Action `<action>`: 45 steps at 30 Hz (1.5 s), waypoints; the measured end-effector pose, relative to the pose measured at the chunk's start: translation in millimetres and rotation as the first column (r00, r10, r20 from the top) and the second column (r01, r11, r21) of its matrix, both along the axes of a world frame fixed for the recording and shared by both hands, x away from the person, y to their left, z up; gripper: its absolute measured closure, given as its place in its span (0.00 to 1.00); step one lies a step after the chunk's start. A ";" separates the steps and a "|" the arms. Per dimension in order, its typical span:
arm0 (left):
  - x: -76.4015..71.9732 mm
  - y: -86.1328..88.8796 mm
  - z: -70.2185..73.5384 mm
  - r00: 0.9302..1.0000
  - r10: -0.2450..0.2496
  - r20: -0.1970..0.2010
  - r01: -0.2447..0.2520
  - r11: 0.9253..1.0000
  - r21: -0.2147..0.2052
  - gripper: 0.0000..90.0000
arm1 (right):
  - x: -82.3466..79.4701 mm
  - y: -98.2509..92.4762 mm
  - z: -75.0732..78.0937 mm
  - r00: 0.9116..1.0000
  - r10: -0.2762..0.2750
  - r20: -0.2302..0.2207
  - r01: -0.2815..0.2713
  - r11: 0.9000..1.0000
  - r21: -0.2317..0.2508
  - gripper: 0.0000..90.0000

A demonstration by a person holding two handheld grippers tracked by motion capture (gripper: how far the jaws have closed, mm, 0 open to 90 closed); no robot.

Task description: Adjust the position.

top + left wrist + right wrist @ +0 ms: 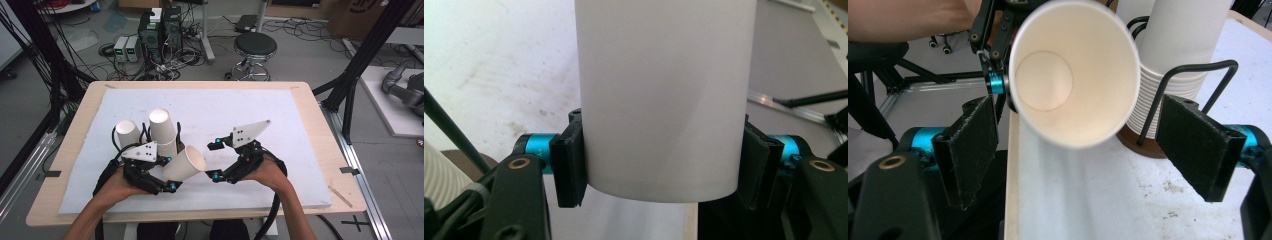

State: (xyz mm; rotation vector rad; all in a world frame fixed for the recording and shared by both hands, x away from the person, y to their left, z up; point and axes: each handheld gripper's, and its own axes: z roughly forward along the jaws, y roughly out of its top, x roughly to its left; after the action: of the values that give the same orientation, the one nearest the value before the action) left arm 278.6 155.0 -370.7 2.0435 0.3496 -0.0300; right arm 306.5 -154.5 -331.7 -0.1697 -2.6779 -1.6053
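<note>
I have the cup (184,164) clamped in my left gripper (170,184), lifted off the table and tipped on its side so its open mouth faces across toward my right gripper (216,161). In the left gripper view the two pads press the cup's (664,100) wall near its closed base, one on each side, which leaves the rim free. I read that as a grip chosen for a handover: the far end is left open for the other tool to take.

From the right gripper view I look straight into the cup (1074,75), down to the round bottom, with my right jaws standing wide apart on either side of it and touching nothing. The rim sits between them but farther off, so the right gripper is released and empty, lined up rather than engaged. Closing on the rim would need care, since thin paper buckles easily.

Just behind the held cup stands the stack (163,131) of upturned cups in a black wire holder (1193,80) on a round brown base, and a second cup pile (128,134) rises to its left. All of it rests on the white mat (280,115) covering the table (320,130). Keeping the cup near the holder keeps the reach short.
</note>
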 end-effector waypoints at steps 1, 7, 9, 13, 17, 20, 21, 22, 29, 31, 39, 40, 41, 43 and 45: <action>-0.1 0.3 -0.4 1.000 0.004 0.003 -0.004 1.000 -0.016 0.39 | -0.3 -0.4 -0.5 1.000 -0.003 -0.004 0.003 1.000 0.003 0.20; 0.5 0.5 -1.9 1.000 0.009 0.000 -0.009 0.998 -0.059 0.39 | -0.7 -0.4 -5.5 1.000 -0.007 -0.016 0.007 1.000 0.021 0.20; 0.1 0.2 -1.7 1.000 0.011 0.006 -0.011 0.998 -0.067 0.39 | -0.8 0.0 -9.8 1.000 -0.012 -0.024 0.012 0.999 0.030 0.20; -0.8 -0.9 -0.5 1.000 -0.004 0.004 0.004 0.995 -0.098 0.39 | -1.7 0.9 -20.0 0.999 -0.011 -0.051 0.013 0.999 0.052 0.20; -1.5 -1.4 -0.9 1.000 0.002 0.018 0.000 0.988 -0.156 0.39 | -2.3 2.3 -28.7 0.998 -0.002 -0.067 0.008 0.996 0.092 0.20; -1.1 -1.5 -3.7 1.000 0.000 0.023 0.005 0.980 -0.200 0.39 | -3.6 4.4 -31.6 0.997 0.009 -0.071 0.000 0.992 0.128 0.20; -0.8 -1.6 -4.5 1.000 -0.005 0.021 0.009 0.978 -0.206 0.39 | -3.9 5.4 -32.3 0.997 0.012 -0.072 -0.002 0.990 0.139 0.20; -0.6 -2.0 -5.8 1.000 -0.013 0.018 0.017 0.976 -0.216 0.39 | -4.1 5.9 -32.5 0.997 0.013 -0.075 -0.002 0.989 0.146 0.20; -1.9 -7.9 -13.8 0.999 -0.025 0.025 0.030 0.965 -0.259 0.39 | -4.3 15.9 -31.5 0.996 0.049 -0.079 -0.033 0.979 0.200 0.20; -1.8 -8.9 -15.7 0.999 -0.032 0.025 0.038 0.960 -0.277 0.39 | -4.0 18.6 -30.9 0.995 0.061 -0.079 -0.042 0.975 0.216 0.20; -1.3 -12.6 -18.4 0.998 -0.048 0.029 0.054 0.955 -0.293 0.39 | -3.3 23.6 -30.1 0.994 0.075 -0.076 -0.055 0.971 0.234 0.20; -1.4 -13.1 -18.5 0.998 -0.048 0.032 0.055 0.954 -0.294 0.39 | -3.2 23.7 -30.0 0.994 0.076 -0.075 -0.057 0.971 0.234 0.20; -1.5 -13.8 -18.7 0.998 -0.047 0.036 0.056 0.955 -0.290 0.39 | -3.2 23.9 -30.0 0.994 0.076 -0.075 -0.057 0.970 0.236 0.20; -1.4 -14.9 -19.1 0.998 -0.044 0.037 0.053 0.955 -0.292 0.39 | -3.0 24.2 -30.0 0.994 0.079 -0.077 -0.058 0.968 0.243 0.20; -0.9 -15.0 -19.2 0.998 -0.048 0.037 0.056 0.952 -0.302 0.39 | -2.7 24.5 -29.6 0.993 0.084 -0.078 -0.062 0.966 0.250 0.20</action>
State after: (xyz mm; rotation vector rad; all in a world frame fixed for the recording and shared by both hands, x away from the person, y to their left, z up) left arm 277.7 140.0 -389.9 1.7465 0.2554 -0.0815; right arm 303.8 -129.9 -361.3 -0.1318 -2.3636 -1.8421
